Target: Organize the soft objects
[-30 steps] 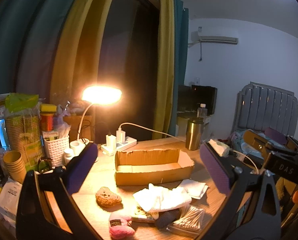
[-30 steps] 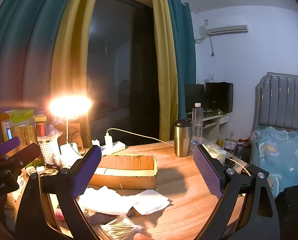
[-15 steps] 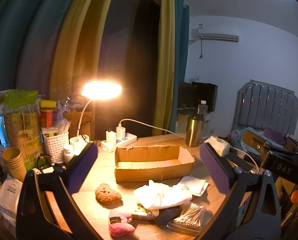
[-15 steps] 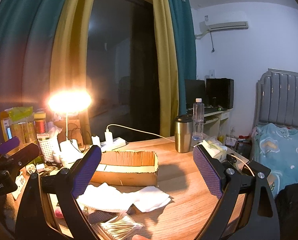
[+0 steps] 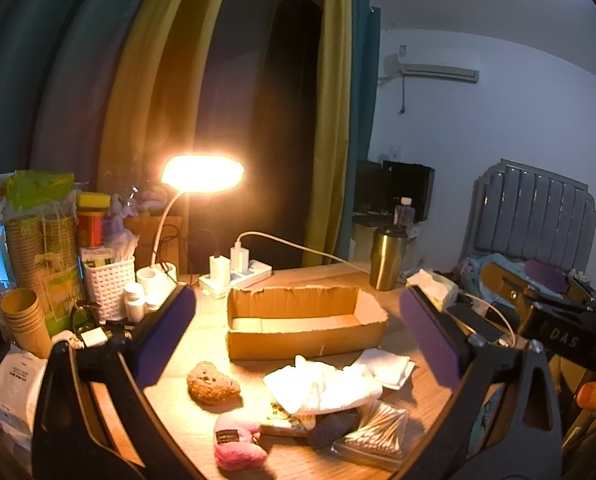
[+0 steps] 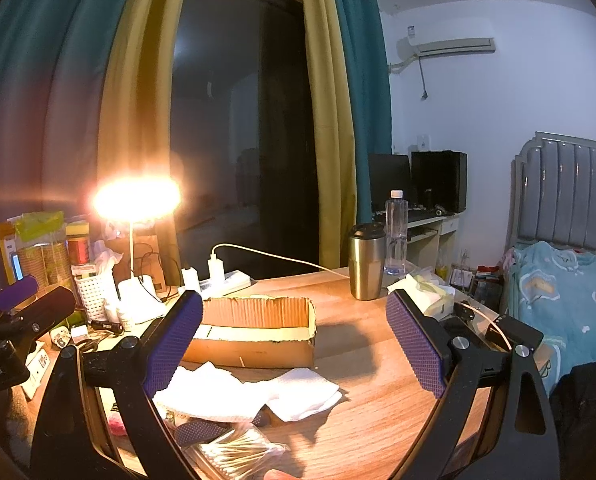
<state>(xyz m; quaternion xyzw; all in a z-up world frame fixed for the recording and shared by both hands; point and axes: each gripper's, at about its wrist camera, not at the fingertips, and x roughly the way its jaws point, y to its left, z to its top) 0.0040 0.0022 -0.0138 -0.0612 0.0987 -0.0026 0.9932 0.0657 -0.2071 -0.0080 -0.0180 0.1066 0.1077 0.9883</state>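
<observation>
Your left hand-held gripper point(image 5: 298, 344) is wide apart, holding nothing | your right hand-held gripper point(image 6: 294, 344) too | both hang over the worktop point(image 6: 377, 420), likely choosing what to grab | cardboard box point(image 5: 305, 324) waits empty behind the pile | brown plush point(image 5: 212, 383), pink plush point(image 5: 238, 444), white cloths point(image 5: 325, 384) lie loose in front.

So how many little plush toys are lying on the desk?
2. A brown plush toy lies in front of the cardboard box, and a pink plush toy sits nearer the camera. The white cloth pile may hide others.
</observation>
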